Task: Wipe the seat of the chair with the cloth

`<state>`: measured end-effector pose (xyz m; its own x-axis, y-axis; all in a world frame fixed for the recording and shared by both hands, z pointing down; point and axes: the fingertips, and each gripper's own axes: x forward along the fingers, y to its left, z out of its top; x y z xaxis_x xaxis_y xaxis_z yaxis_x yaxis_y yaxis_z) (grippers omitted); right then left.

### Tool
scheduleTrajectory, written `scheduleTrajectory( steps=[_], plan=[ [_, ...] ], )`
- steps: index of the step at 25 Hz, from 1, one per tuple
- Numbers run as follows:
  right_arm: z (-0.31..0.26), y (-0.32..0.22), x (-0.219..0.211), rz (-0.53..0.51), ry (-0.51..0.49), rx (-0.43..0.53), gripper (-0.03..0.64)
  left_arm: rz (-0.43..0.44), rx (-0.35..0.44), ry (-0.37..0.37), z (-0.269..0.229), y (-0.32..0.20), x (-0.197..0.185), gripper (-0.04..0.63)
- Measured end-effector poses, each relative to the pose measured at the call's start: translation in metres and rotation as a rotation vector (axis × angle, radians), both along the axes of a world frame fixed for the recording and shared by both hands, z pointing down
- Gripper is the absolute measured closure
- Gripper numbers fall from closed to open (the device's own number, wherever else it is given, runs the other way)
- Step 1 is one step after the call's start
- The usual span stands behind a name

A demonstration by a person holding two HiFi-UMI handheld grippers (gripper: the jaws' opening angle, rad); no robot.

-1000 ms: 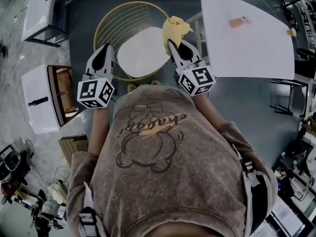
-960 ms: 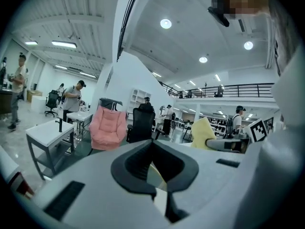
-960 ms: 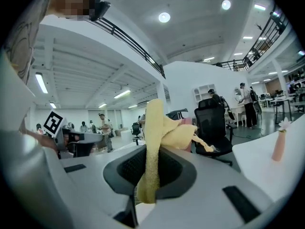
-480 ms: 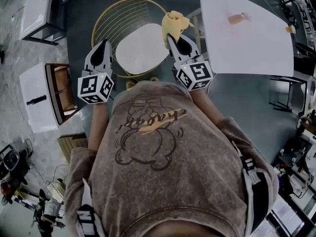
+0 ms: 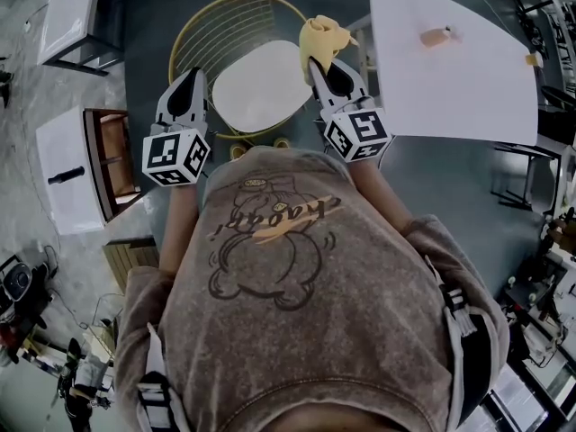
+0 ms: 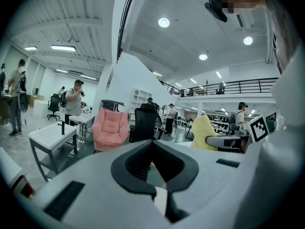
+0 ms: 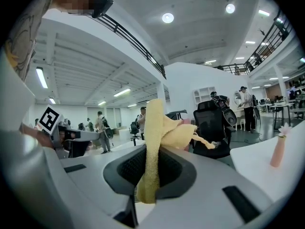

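Person's brown shirt (image 5: 288,286) fills the near field. Left gripper (image 5: 191,79) is at 11 o'clock from it, jaws closed together with nothing between them, beside the seat's 9 o'clock edge. Right gripper (image 5: 318,65) is at 1 o'clock, jaws clamped on the yellow cloth (image 5: 323,38). The cloth bunches out past the tips, at the seat's 2 o'clock corner; can't tell if it touches. White seat (image 5: 256,88) of the gold wire chair (image 5: 211,30) lies between both grippers. White table (image 5: 468,88) sits at 2 o'clock, with a small pink object (image 5: 436,36) on it.
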<state>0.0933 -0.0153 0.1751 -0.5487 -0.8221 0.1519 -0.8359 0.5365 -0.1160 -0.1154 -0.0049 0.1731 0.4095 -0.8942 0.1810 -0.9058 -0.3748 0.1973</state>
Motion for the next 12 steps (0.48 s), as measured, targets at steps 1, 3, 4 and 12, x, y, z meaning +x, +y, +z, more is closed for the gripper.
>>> scheduleTrajectory(
  steps=[1,3,4,12],
  plan=[
    [0.0,0.0,-0.001,0.0,0.0,-0.001,0.557,0.0,0.001,0.0,0.0,0.0,-0.001,0.586],
    [0.0,-0.002,-0.003,0.002,-0.01,-0.004,0.557,-0.001,0.005,0.002,-0.001,0.0,-0.001,0.586],
    [-0.001,-0.002,-0.003,0.002,-0.019,-0.003,0.557,-0.003,0.007,0.002,-0.002,0.0,0.0,0.586],
    [-0.014,-0.008,-0.008,-0.015,-0.033,0.002,0.557,-0.004,0.011,0.016,-0.012,-0.004,0.006,0.586]
  ],
)
